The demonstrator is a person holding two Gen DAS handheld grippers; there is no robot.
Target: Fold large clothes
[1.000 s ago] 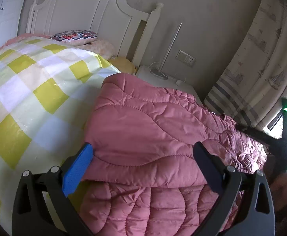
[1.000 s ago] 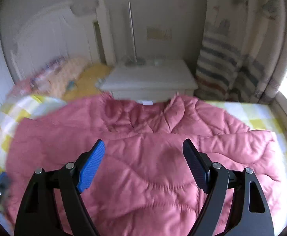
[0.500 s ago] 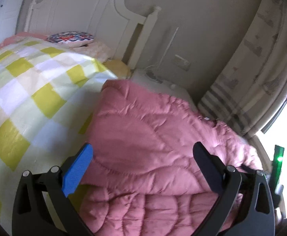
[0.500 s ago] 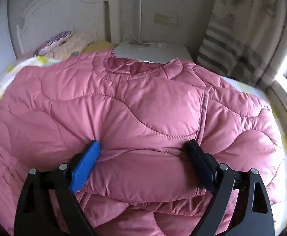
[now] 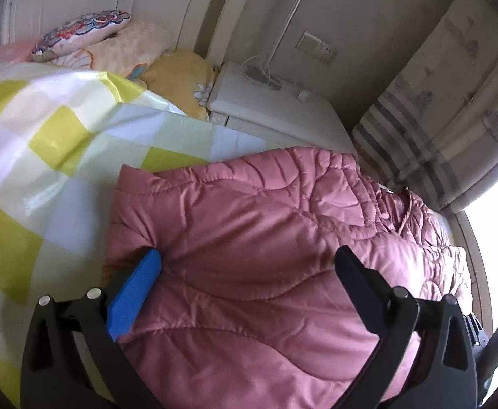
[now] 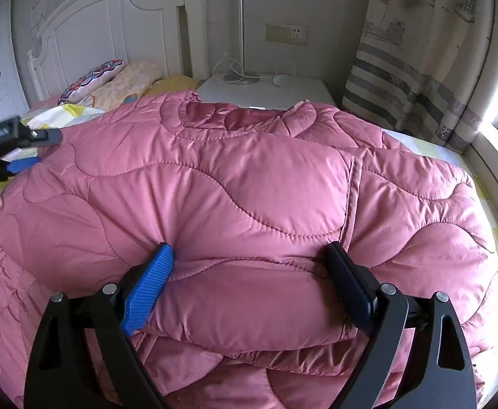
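With both tongs (image 5: pixel 247 266) (image 6: pixel 250 259) wide, seemingly just pressing the pink quilted coat (image 6: pixel 249 184), I flatten the fold evenly.

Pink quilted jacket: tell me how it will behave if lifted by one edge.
The jacket will probably droop; its layers already sag and crease over each other. It looks puffy, so likely light for its bulk. The sheen suggests slick fabric that may slip between the right gripper's wide-set fingers.
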